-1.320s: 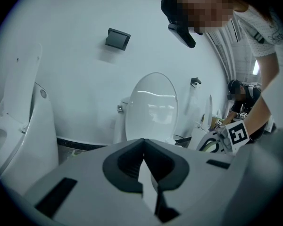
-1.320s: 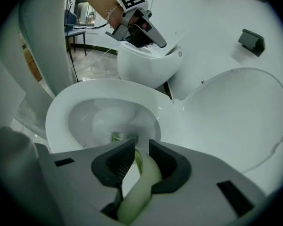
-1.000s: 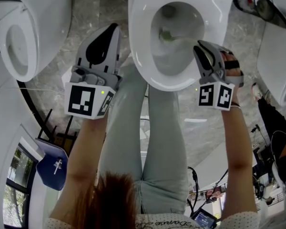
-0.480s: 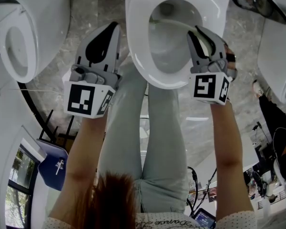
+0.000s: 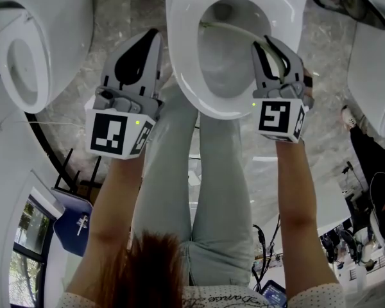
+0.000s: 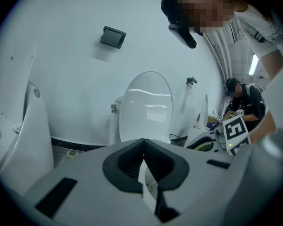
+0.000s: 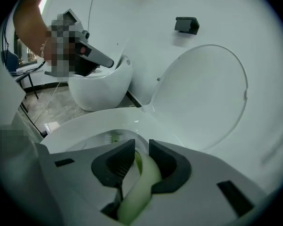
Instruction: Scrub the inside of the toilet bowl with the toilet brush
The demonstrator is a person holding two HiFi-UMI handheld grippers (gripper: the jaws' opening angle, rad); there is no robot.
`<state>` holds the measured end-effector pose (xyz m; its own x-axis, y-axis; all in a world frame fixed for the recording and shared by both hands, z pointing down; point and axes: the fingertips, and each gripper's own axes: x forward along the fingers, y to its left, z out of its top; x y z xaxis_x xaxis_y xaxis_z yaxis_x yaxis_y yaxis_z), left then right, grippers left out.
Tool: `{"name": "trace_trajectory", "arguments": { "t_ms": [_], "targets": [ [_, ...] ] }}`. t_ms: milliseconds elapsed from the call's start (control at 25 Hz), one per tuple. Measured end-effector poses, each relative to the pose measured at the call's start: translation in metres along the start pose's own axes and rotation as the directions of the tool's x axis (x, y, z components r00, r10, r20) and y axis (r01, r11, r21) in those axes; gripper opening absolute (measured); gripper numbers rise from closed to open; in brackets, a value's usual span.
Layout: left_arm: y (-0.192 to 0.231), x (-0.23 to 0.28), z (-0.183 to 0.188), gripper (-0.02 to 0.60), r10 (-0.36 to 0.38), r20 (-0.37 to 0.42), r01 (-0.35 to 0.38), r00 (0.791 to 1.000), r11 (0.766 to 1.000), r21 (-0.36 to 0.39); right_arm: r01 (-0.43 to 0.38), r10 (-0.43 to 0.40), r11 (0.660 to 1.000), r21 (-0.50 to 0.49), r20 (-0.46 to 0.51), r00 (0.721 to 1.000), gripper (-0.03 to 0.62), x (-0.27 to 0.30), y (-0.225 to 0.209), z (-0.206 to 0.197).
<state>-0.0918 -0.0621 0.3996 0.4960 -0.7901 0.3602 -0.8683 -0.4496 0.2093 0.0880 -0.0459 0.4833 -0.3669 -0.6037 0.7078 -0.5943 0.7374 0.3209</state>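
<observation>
Two risks, judging from head view: could let the slim pale green plastic toilet brush (image 5: 234, 31) twist in the right gripper (image 5: 267, 43), given that smooth curved handle; could flick water over the rim of the glossy white ceramic toilet bowl (image 5: 179, 82). Lies inside the bowl, long axis running left and away, bristle end toward the far left wall.

Left gripper view: left gripper (image 6: 142, 145) pressed together on nothing, held beside the bowl.

Right gripper view: pinches the handle firmly, points it down into the bowl.

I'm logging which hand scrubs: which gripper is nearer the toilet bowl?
Right. The right gripper is over the toilet bowl rim, shut on the toilet brush. The left gripper hangs shut and empty beside the bowl's left edge.
</observation>
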Motion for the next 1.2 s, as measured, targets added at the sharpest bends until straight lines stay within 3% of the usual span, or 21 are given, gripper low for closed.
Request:
{"name": "trace_trajectory", "arguments": {
  "t_ms": [200,480,760,1000,1080,1200],
  "targets": [
    [-0.003,0.002,-0.001,0.003,-0.008,-0.004,0.008,1.000,1.000,-0.001,-0.030,0.030,0.999,-0.036,0.006,1.000,0.106,-0.005,0.007,-0.004],
    [-0.006,0.002,0.003,0.003,-0.026,0.010,0.026,1.000,1.000,-0.010,-0.127,0.127,0.978,-0.166,-0.011,0.992,0.106,-0.015,0.022,-0.011],
    [-0.012,0.003,0.003,0.003,-0.032,-0.001,0.032,1.000,1.000,0.001,-0.237,0.238,0.899,-0.369,-0.044,0.970,0.106,-0.032,0.039,-0.024],
    [-0.014,0.004,0.009,0.003,-0.047,-0.004,0.047,0.999,0.999,0.012,-0.307,0.276,0.789,-0.533,-0.140,0.951,0.106,-0.036,0.043,-0.041],
    [-0.014,0.004,0.011,0.003,-0.051,-0.004,0.051,0.999,0.999,0.016,-0.316,0.271,0.778,-0.543,-0.164,0.949,0.106,-0.036,0.038,-0.048],
    [-0.017,0.004,0.016,0.003,-0.058,0.005,0.058,0.998,0.998,0.011,-0.311,0.252,0.798,-0.516,-0.183,0.950,0.106,-0.036,0.024,-0.053]
  ]
}}
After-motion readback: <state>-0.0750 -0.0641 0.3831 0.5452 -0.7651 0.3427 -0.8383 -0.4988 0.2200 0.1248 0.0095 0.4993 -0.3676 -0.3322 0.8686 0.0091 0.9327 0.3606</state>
